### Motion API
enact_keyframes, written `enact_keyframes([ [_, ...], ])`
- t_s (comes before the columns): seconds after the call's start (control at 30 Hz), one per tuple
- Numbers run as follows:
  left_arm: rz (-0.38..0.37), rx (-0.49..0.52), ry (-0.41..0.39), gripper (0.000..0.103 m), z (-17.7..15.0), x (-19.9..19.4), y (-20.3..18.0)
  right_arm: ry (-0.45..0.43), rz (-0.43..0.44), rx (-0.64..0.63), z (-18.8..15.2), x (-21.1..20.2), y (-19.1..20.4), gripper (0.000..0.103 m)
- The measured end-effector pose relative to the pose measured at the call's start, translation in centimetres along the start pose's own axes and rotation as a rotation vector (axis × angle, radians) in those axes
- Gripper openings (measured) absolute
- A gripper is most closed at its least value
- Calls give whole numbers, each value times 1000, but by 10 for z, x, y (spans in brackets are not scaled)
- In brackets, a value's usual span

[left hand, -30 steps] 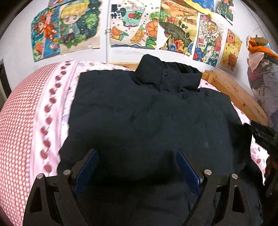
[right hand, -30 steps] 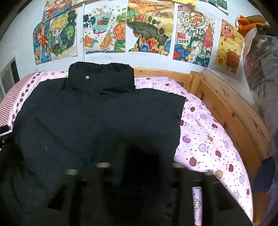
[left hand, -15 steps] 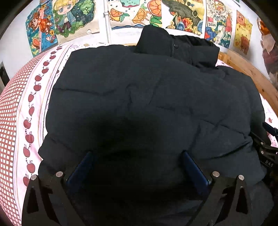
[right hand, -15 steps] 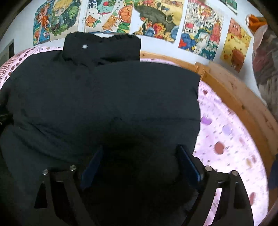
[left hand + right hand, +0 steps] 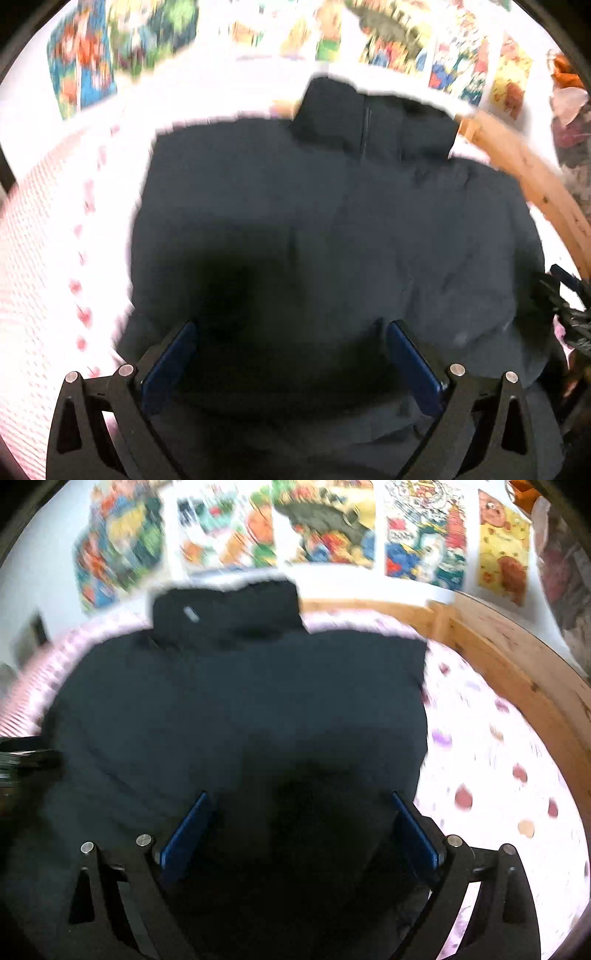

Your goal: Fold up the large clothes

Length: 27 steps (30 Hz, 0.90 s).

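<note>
A large black padded jacket (image 5: 332, 229) lies flat on the bed, collar (image 5: 373, 118) toward the wall; it also fills the right wrist view (image 5: 240, 709). My left gripper (image 5: 291, 350) is open, its blue-padded jaws wide apart over the jacket's near left part. My right gripper (image 5: 301, 823) is open over the jacket's near right part. Both views are motion-blurred. The right gripper shows at the left view's right edge (image 5: 565, 314).
The bed has a pink sheet with fruit prints (image 5: 498, 775) and a red checked side (image 5: 33, 258). A wooden bed rail (image 5: 517, 672) runs along the right. Colourful drawings (image 5: 325, 528) hang on the wall. Piled clothes (image 5: 572, 125) stand at far right.
Both grippers have pulled back and up from the jacket after dipping close to it; more of the bed and wall shows. Both stay open.
</note>
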State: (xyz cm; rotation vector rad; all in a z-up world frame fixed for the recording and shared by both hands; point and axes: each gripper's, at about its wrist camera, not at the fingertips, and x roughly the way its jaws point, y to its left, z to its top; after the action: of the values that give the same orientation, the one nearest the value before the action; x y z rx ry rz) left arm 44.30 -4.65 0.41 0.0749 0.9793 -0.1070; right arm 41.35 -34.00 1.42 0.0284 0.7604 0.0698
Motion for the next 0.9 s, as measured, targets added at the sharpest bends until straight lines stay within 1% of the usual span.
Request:
enact_keyframes([
  [0.03, 22, 26, -41, 103, 16, -12, 1, -12, -6, -42, 19, -9, 2, 93],
  [0.1, 33, 54, -78, 103, 43, -22, 4, -16, -9, -116, 52, -13, 7, 93],
  [0.17, 30, 75, -112, 103, 84, -20, 3, 9, 4, -168, 93, -2, 11, 93],
  [0.2, 23, 84, -121, 103, 102, -16, 3, 16, 6, -176, 107, 4, 13, 93],
  [0.27, -7, 92, -134, 103, 136, 2, 0, 53, 23, -166, 144, 29, 15, 93],
  [0.33, -35, 101, -129, 103, 158, 18, -4, 79, 39, -145, 173, 54, 16, 93],
  [0.37, -49, 116, -120, 103, 174, 33, -8, 79, 41, -139, 177, 61, 21, 93],
  [0.4, -55, 125, -112, 103, 179, 41, -10, 84, 59, -129, 194, 77, 21, 92],
  [0.47, -61, 152, -87, 101, 199, 68, -19, 106, 78, -122, 207, 101, 28, 88],
  [0.5, -56, 150, -77, 98, 205, 77, -22, 126, 77, -127, 212, 117, 31, 83],
  [0.53, -58, 144, -81, 91, 208, 84, -24, 146, 71, -132, 215, 131, 35, 78],
  [0.57, -64, 128, -65, 87, 215, 95, -27, 174, 74, -133, 214, 143, 39, 71],
  [0.6, -70, 114, -51, 79, 219, 103, -29, 194, 74, -136, 215, 153, 43, 67],
  [0.63, -71, 101, -37, 67, 225, 111, -29, 215, 61, -143, 215, 162, 45, 64],
  [0.67, -66, 88, -25, 61, 229, 120, -30, 253, 36, -148, 213, 171, 47, 51],
  [0.7, -68, 83, -18, 49, 230, 124, -31, 251, 10, -152, 210, 177, 48, 39],
  [0.73, -74, 76, -10, 30, 232, 129, -31, 240, -2, -146, 210, 178, 47, 32],
  [0.77, -97, 64, -7, 19, 232, 134, -29, 217, 3, -122, 208, 176, 44, 16],
  [0.8, -107, 50, -10, 9, 232, 134, -28, 196, 12, -104, 210, 172, 41, 7],
  [0.83, -109, 40, -22, 7, 232, 133, -26, 159, 28, -83, 208, 162, 39, 6],
  [0.9, -131, 31, -65, 6, 229, 122, -22, 103, 74, -72, 209, 143, 30, 6],
])
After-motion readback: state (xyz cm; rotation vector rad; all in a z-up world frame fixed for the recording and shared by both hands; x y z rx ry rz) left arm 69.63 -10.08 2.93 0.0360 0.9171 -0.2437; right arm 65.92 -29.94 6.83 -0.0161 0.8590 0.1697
